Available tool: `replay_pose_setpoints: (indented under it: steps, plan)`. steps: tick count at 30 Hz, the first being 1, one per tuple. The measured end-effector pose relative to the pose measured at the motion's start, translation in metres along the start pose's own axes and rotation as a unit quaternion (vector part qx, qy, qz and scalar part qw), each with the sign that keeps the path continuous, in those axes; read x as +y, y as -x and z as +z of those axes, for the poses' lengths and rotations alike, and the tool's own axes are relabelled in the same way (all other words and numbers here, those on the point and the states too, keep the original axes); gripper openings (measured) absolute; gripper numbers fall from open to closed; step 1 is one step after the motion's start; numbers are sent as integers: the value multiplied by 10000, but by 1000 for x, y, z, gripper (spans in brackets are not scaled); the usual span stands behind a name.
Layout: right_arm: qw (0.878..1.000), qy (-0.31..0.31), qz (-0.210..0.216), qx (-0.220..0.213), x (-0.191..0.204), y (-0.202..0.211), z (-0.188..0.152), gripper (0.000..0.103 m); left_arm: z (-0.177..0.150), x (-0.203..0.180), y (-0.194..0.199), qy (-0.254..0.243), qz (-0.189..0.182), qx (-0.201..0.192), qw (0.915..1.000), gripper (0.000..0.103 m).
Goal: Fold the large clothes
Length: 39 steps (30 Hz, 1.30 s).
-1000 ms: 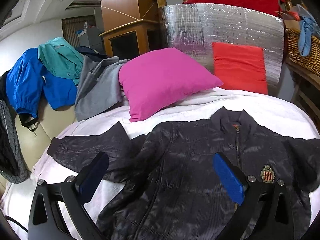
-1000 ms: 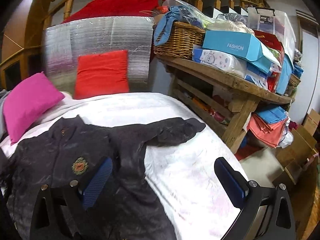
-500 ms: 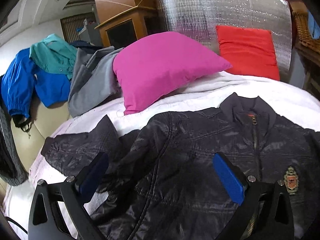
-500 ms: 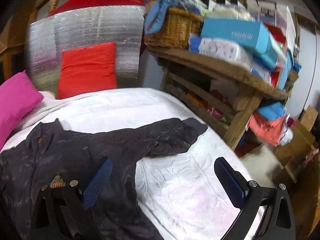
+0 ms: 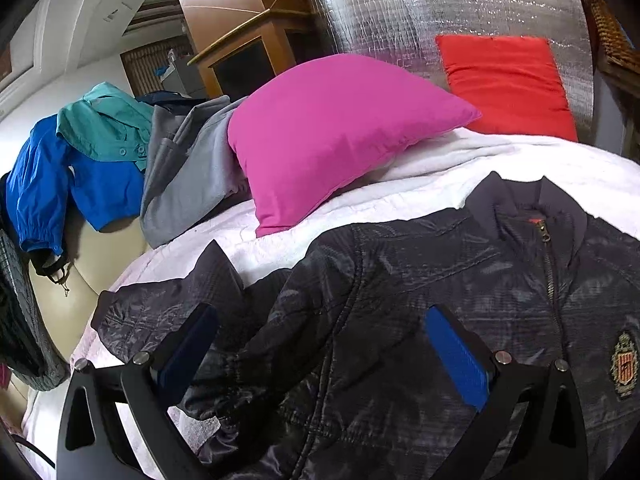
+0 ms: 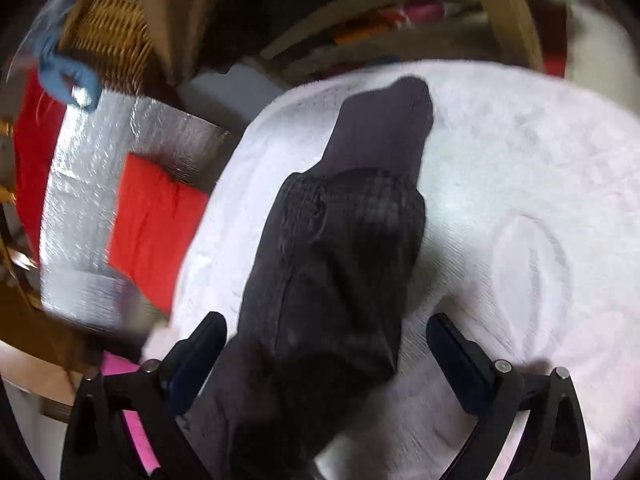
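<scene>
Left wrist view: dark navy quilted jacket with a shiny, crinkled nylon shell [image 5: 420, 304] lies face up on a white textured bedspread [image 5: 520, 164], collar away from the camera, metal zip [image 5: 550, 272] running down its front. An embroidered gold and red crest [image 5: 625, 364] sits on the chest right of the zip. The left gripper [image 5: 320, 344] hovers just above the jacket with its blue-padded jaws spread wide and holding nothing. Between those jaws is the shoulder seam; the near sleeve [image 5: 172, 312] stretches out leftward from the jacket body, rumpled, ending near the bedspread's edge. Beyond the collar lean a plump magenta pillow [image 5: 332, 136] and a flat red cushion [image 5: 508, 84] against a silver foil panel [image 5: 440, 12]. Left of the pillow, a grey garment [image 5: 184, 176], a teal shirt [image 5: 108, 124] and a blue jacket [image 5: 48, 184] are draped in a heap.

Right wrist view, blurred: the other sleeve [image 6: 336, 264] runs straight away from the right gripper [image 6: 326, 360], long axis pointing forward, cuff [image 6: 388, 120] at the far end on the bedspread. The jaws are released and straddle the sleeve without pinching it. This hand looks nearer to a grasp; closing across the sleeve's width seems the likely next move, and the slick fabric may slip.
</scene>
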State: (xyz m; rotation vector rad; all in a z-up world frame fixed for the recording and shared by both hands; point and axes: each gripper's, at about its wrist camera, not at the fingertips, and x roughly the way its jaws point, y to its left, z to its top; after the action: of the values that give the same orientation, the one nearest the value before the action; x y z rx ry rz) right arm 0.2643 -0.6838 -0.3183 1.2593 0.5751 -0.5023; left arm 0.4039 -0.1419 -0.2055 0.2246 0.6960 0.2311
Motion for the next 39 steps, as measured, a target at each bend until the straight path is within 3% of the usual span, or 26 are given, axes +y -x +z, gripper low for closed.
replay_pose_setpoints:
  steps: [1,2,3,6,8,11,15,19,23,25,26,27,29,31,34,36,39]
  plan:
    - [10000,12,-24,-74,1,-2,1,91,-1,0,0,-23,12,8,10000,103]
    - [10000,23,-29,-90,2,-4,1,74,-1,0,0,-37,17,11,10000,103]
    - [10000,51,-44,-33,3,-7,1,49,-2,1,1,-43,20,9,10000,103]
    - [9986,401,-344,-27,15,-12,-6,24,-1,8,3,7,23,7,10000,103]
    - [9948,873,-422,-309,38,3,-13,17,1,14,5,103,-17,11,9999,103]
    - [9877,1447,144,-574,78,39,-31,17,4,28,9,274,-56,-10,9996,103]
    - [9751,1971,924,-419,123,68,-72,17,6,46,11,452,-62,-5,9990,103]
    - [9551,2487,1575,346,165,63,-148,17,8,77,11,668,36,24,9978,103]
    - [9376,2680,1790,1303,182,35,-230,22,3,110,7,915,122,132,9956,103]
    - [9286,2731,1735,1817,182,18,-270,48,-1,124,2,1012,153,242,9944,103]
    - [9240,2665,1641,2197,179,6,-291,76,-4,129,0,1037,159,282,9941,103]
    - [9206,2557,1547,2513,176,-6,-304,87,-6,132,-2,1053,151,321,9938,103]
    - [9127,2307,1344,3093,162,-14,-331,86,-10,135,-5,1008,31,429,9940,103]
    - [9085,2302,1349,3215,161,-10,-333,86,-13,130,-3,896,-135,445,9949,103]
    - [9072,2268,1787,3059,153,27,-310,86,-14,115,9,747,-535,321,9953,103]
    - [9175,2173,2070,2611,146,56,-274,86,-14,97,21,636,-1040,243,9922,103]
    - [9419,1954,1982,1879,122,77,-228,86,-14,67,41,373,-1735,127,9840,103]
